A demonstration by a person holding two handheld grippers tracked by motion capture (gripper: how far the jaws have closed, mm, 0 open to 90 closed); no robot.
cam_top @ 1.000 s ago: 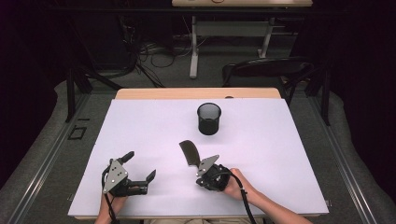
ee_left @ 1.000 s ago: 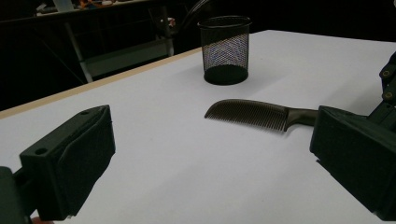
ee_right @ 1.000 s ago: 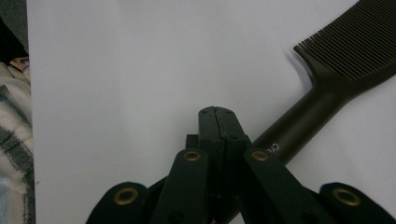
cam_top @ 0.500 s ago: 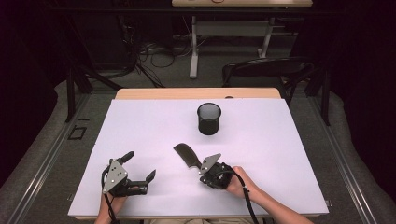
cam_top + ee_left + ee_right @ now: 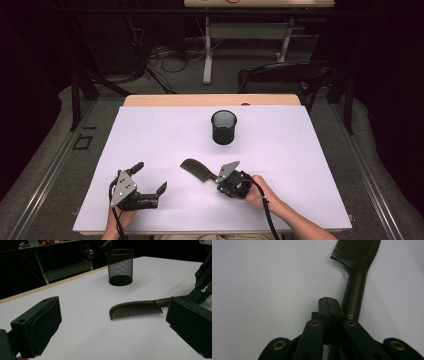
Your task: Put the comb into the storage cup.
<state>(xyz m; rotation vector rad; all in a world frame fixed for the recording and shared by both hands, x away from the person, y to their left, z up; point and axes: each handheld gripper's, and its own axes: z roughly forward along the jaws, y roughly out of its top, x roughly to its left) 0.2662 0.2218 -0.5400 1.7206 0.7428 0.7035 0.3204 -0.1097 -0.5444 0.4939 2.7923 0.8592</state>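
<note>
The right gripper (image 5: pixel 329 305) has its 2 jaws pressed together, with the dark comb (image 5: pixel 357 272) lying just beside them on the white table (image 5: pixel 150 135), its handle alongside the jaws. The left gripper (image 5: pixel 148 176) rests with jaws spread wide, empty. A black mesh cup (image 5: pixel 223 127) stands farther back.

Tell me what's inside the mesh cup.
Nothing shows inside the mesh cup; through the mesh, only its dark base is visible. The comb lies outside it, by the right gripper.
</note>
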